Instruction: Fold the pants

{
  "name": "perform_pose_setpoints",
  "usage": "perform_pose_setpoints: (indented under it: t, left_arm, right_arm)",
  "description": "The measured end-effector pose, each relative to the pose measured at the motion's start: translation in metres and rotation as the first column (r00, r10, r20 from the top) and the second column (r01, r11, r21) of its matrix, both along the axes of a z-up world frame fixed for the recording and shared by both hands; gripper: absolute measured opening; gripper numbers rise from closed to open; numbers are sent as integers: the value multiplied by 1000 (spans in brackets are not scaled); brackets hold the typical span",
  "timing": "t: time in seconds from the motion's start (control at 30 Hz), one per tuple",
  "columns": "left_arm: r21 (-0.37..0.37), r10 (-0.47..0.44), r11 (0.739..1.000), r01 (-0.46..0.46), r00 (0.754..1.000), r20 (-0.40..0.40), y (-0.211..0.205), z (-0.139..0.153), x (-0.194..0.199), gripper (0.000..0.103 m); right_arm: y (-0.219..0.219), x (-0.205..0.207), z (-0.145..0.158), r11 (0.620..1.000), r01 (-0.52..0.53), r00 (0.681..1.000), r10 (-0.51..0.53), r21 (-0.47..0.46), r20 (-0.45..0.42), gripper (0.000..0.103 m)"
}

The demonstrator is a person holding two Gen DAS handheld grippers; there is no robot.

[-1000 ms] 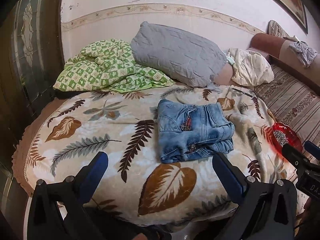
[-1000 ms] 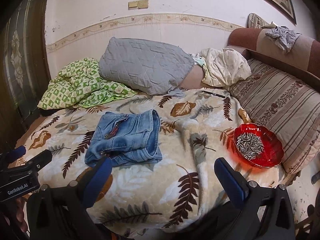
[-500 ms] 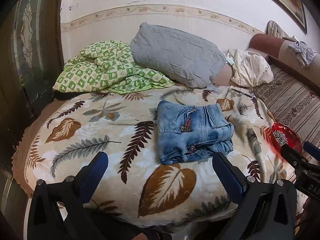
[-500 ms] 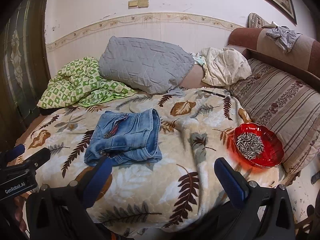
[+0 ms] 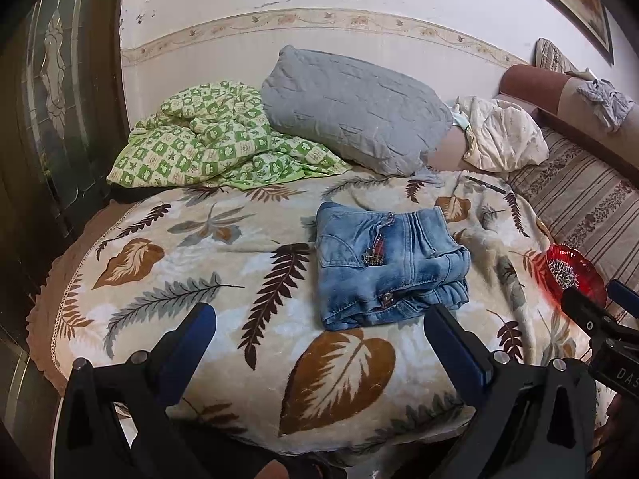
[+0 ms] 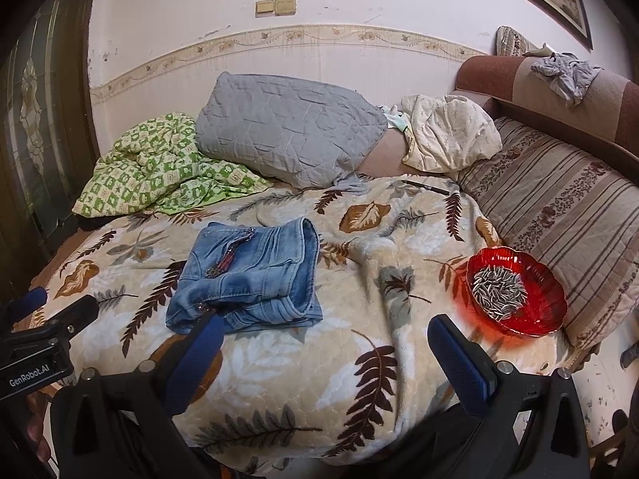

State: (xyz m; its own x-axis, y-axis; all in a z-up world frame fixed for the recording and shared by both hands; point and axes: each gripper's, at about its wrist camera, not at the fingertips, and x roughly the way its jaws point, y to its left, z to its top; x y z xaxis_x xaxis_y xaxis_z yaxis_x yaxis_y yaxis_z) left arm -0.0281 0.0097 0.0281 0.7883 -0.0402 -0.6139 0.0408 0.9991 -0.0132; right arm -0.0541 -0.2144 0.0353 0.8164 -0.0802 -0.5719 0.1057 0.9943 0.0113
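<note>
Pants [image 5: 389, 267] lie as a compact folded denim bundle on the leaf-patterned blanket [image 5: 335, 363], near its middle and well apart from the red bowl [image 6: 517, 291] of seeds; compared with a second ago nothing about them has shifted, which suggests the folding is finished. Both tools hang back at the near edge of the bed, clear of the cloth: the left gripper [image 5: 319, 327] and the right gripper [image 6: 325, 337] each have their blue fingers spread wide, released and empty.
</note>
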Motion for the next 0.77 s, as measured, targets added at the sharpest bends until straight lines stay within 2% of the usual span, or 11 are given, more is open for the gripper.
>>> perform_pose_setpoints:
  t: [0.27, 0.5, 0.6, 0.77]
  left_arm:
    - [32, -22, 999, 22, 1000, 4, -4, -2, 4, 103]
    - [24, -25, 999, 25, 1000, -15, -7, -5, 6, 103]
    - [9, -23, 1000, 23, 1000, -19, -6, -6, 7, 103]
    - [-66, -52, 997, 51, 999, -9, -2, -7, 7, 103]
  right_arm:
    - [2, 1, -2, 1000, -6, 1000, 6, -3, -2, 103]
    - [2, 4, -4, 1000, -11, 1000, 11, -7, -4, 103]
    - [1, 5, -6, 1000, -9, 1000, 9, -1, -10, 103]
    - [-1, 7, -10, 1000, -7, 1000, 7, 6, -18, 103]
